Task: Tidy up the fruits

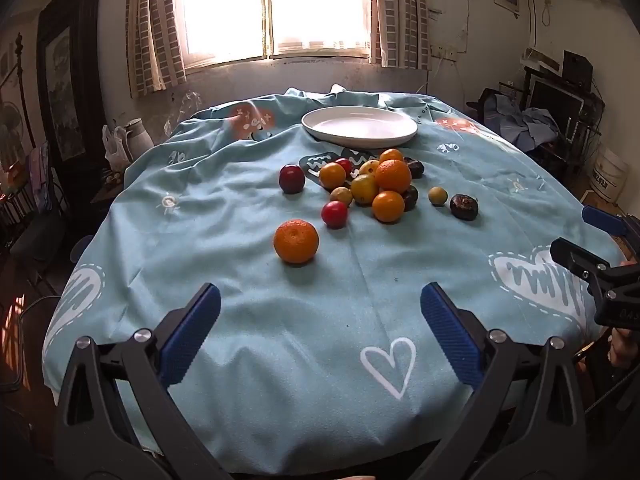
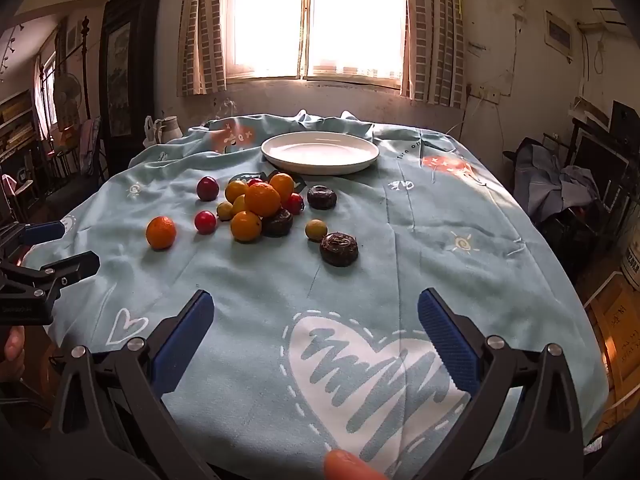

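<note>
A pile of fruit (image 1: 376, 184) lies mid-table: oranges, red plums, small yellow fruits and dark brown fruits. A lone orange (image 1: 296, 241) sits nearest my left gripper; it also shows in the right wrist view (image 2: 161, 232). A dark fruit (image 2: 339, 249) lies nearest my right gripper. An empty white plate (image 1: 359, 125) stands behind the pile, also seen in the right wrist view (image 2: 320, 153). My left gripper (image 1: 320, 332) is open and empty over the near cloth. My right gripper (image 2: 316, 336) is open and empty, to the left one's right.
A light blue patterned cloth (image 1: 248, 320) covers the table. A white jug (image 1: 136, 136) stands off the far left corner. Cluttered furniture (image 2: 580, 184) stands at the right, a window behind. A thumb (image 2: 348, 466) shows at the bottom edge.
</note>
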`<state>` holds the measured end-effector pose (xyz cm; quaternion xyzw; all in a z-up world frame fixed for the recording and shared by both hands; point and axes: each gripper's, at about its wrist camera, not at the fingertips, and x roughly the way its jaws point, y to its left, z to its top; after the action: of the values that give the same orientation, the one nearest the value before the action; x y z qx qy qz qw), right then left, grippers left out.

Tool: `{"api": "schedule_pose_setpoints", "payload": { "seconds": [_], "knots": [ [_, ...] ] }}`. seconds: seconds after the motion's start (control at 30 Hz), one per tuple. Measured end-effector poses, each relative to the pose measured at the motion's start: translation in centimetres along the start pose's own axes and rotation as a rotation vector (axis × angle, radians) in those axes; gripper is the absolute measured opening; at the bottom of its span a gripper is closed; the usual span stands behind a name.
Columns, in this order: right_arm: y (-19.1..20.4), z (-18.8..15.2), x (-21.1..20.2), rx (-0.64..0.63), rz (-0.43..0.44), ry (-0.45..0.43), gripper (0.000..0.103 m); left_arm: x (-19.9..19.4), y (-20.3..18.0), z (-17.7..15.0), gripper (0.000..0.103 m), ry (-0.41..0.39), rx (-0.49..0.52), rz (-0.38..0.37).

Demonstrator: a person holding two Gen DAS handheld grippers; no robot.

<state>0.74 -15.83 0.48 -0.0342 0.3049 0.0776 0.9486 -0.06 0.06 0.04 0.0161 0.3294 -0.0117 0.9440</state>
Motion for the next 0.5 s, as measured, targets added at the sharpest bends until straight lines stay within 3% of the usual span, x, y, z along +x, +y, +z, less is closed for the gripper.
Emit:
{"api": "schedule_pose_setpoints", "payload": {
  "seconds": [0.5],
  "knots": [
    [-0.08,-0.16,-0.11,-0.007,0.005,0.013,0.102,-0.17,0.07,-0.15,0.101,0.001,0.004,0.003]
  ]
}}
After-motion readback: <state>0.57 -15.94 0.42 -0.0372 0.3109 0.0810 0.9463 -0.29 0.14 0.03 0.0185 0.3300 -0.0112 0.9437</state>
